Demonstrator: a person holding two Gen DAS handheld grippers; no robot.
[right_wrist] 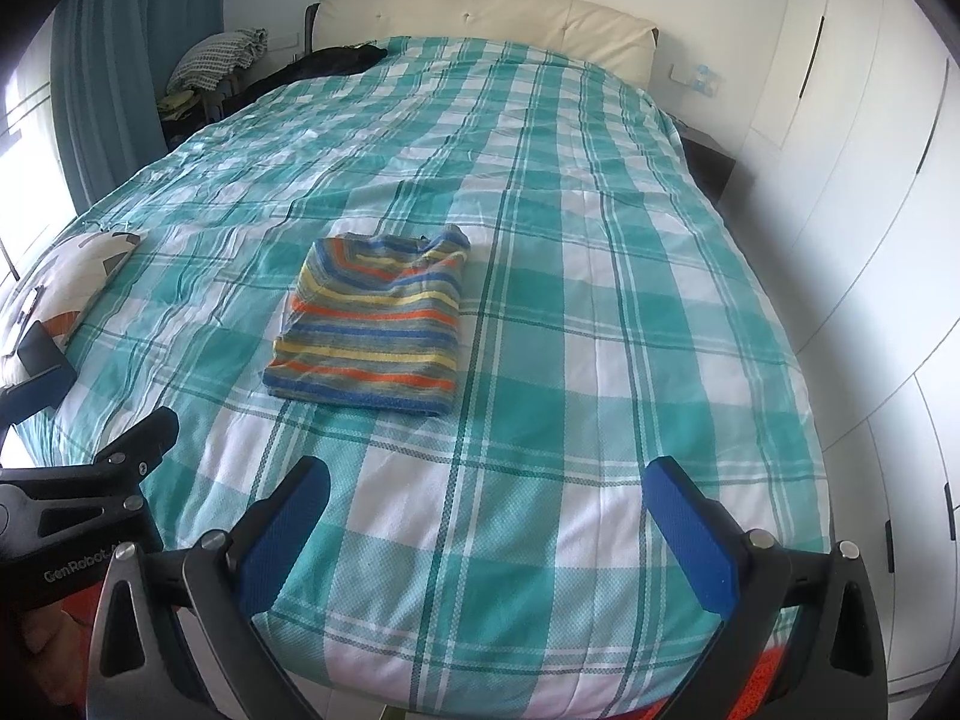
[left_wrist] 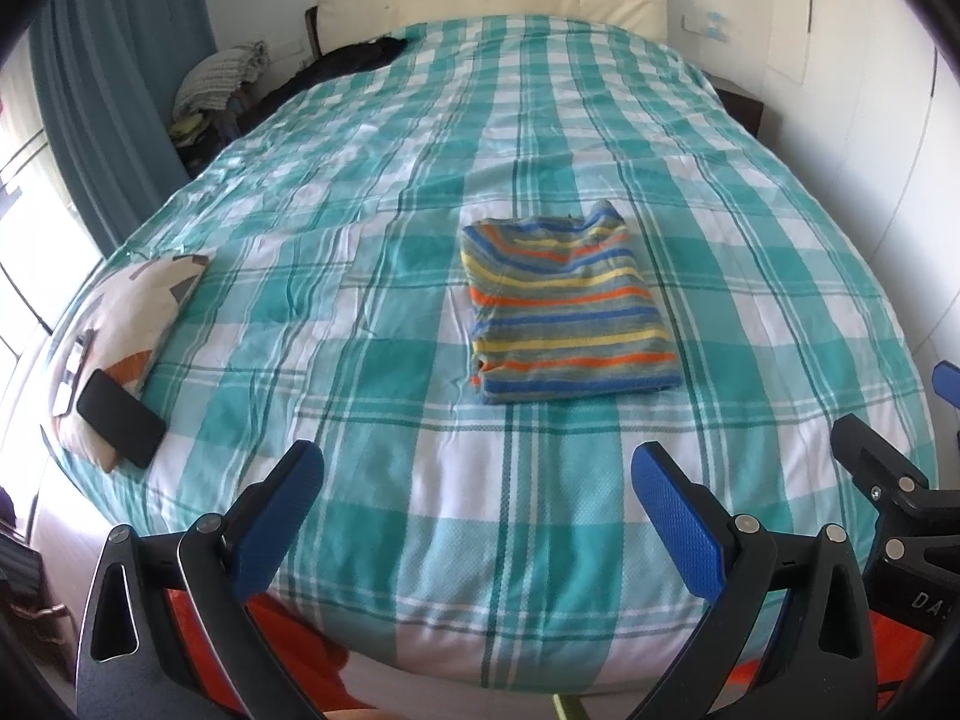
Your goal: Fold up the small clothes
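Both grippers hung level over the foot of the bed (left_wrist: 540, 132), side by side and pointing toward the headboard (right_wrist: 480, 18). The left gripper (left_wrist: 477, 480) had its blue-padded fingers (left_wrist: 675, 510) spread wide, with nothing between them but the checked teal and white cover. The right gripper (right_wrist: 489, 492) stood the same way, its fingers (right_wrist: 690, 516) wide apart and holding nothing. Each one showed at the edge of the other's view: the right gripper at the far right of the left wrist view, the left gripper at the far left of the right wrist view, and each only in part.

The striped garment (left_wrist: 567, 306) lay folded into a compact rectangle in the middle of the bed, well ahead of both pairs of fingers and touched by neither. Its far edge was bunched and slightly raised, so how the layers sat there could not be made out.

Near the bed's left edge lay a patterned cushion (left_wrist: 135, 312) with a dark phone (left_wrist: 120, 417) resting on its near end; in the right wrist view the left gripper covered most of the phone. Dark clothing (left_wrist: 360, 57) sat at the head of the bed, its shape unclear. A heap of things (left_wrist: 219, 84) beside the bed by the teal curtain (left_wrist: 114, 60) was too small to tell apart. White wardrobe doors (right_wrist: 870, 180) ran along the right side, cut off by the lens rim.
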